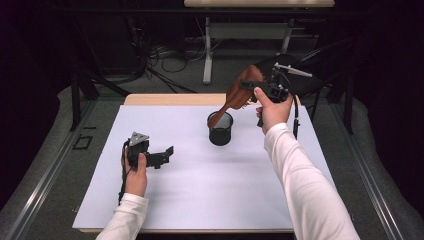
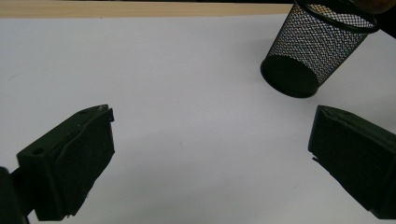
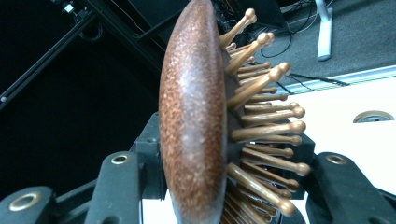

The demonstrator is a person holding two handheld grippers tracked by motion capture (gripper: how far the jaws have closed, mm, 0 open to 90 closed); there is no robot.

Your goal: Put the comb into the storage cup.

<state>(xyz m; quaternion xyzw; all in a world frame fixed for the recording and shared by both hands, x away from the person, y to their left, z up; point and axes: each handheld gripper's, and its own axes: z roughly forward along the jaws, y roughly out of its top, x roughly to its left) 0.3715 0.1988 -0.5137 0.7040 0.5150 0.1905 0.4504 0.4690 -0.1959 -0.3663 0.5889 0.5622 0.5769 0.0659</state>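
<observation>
Now my right tongs [image 1: 260,86] grasp the hairbrush [image 1: 239,92] head, handle angled into the mesh cup [image 1: 220,129] near the bench's far edge; left tongs [image 1: 162,155] idle, released.

— What lies under the jaws of the left gripper [image 2: 213,114]?
— A white sheet [image 2: 163,70], spread between them and on past their tips. Beyond it runs a strip of wooden table edge [image 2: 140,8].
— And past the jaws of the right gripper [image 3: 229,158]?
— Black frame struts [image 3: 42,68] up to their left. Up to their right are cables [image 3: 301,77] on grey carpet [image 3: 359,42] and a white table leg [image 3: 323,28].
</observation>
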